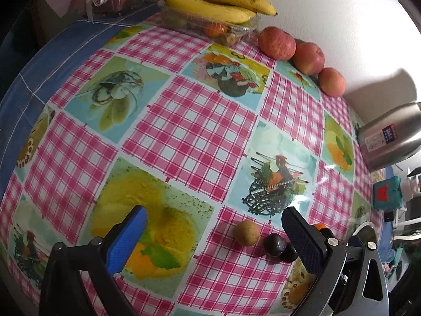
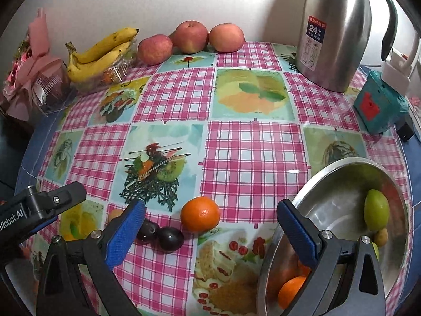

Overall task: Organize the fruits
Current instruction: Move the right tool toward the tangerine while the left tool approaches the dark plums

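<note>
Left wrist view: the left gripper (image 1: 214, 234) hangs with jaws spread wide and nothing between them, above the counter (image 1: 189, 131). A small brown fruit (image 1: 246, 233) and two dark plums (image 1: 275, 245) lie loose just by its right finger. My guess is this hand is lining up on one of those; it would need to shift right and drop before closing. Far back, bananas (image 1: 218, 0) rest on a clear tray (image 1: 210, 25) with some orange fruit in it, and three apples (image 1: 276, 42) sit along the wall

Right wrist view: the right gripper (image 2: 210, 217) is also released and empty. An orange (image 2: 200, 217) sits between its fingers, untouched, plums just left of it. The steel bowl (image 2: 329, 181) at right already holds a green fruit (image 2: 376, 210), oranges and a small brown one; the orange looks next to go in
</note>
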`<action>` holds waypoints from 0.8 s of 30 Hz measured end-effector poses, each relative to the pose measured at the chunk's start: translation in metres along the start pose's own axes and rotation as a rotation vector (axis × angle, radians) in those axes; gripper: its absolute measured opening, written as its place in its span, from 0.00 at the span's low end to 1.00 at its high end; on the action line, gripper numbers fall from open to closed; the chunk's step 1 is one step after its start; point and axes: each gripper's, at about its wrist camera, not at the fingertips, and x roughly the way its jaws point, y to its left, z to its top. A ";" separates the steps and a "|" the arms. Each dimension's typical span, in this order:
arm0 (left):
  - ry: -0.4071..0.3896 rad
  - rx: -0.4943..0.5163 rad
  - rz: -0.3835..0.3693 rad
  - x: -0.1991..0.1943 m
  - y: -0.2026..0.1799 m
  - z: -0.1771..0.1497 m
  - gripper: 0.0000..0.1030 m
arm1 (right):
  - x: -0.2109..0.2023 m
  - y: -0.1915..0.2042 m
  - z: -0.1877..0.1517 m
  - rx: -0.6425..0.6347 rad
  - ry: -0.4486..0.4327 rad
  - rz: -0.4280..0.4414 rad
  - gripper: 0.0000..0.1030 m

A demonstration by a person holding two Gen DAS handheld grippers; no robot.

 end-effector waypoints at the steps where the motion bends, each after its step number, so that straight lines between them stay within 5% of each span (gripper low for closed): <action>1: 0.005 0.000 0.001 0.002 0.000 0.000 1.00 | 0.001 0.001 0.000 -0.004 0.001 0.002 0.91; 24: 0.029 0.079 -0.024 0.010 -0.026 -0.005 0.93 | 0.026 -0.004 -0.012 0.033 0.074 0.073 0.48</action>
